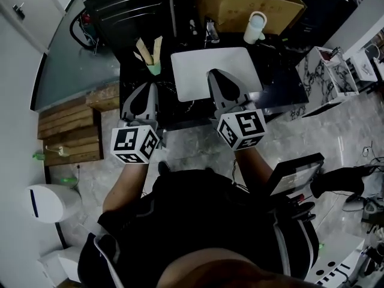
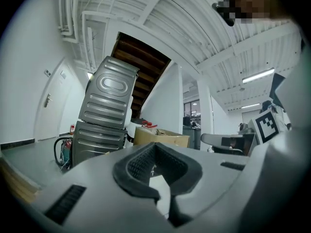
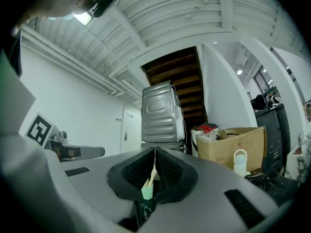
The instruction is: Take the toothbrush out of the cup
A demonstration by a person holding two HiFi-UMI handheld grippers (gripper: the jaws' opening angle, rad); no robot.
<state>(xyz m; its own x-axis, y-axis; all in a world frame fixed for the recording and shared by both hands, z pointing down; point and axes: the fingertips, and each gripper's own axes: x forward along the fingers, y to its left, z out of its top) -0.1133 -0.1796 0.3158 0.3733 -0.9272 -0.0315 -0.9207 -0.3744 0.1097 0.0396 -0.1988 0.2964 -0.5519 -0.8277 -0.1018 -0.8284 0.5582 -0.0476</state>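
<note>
The toothbrush is being held upright by the green cup at the counter's rear left, and removal is judged not yet begun. The fingers of the left gripper and right gripper are being held shut and empty, short of the cup.

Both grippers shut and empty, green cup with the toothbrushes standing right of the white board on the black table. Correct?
Not quite. The head view shows the green cup standing left of the white board, not right of it. The rest holds.
</note>
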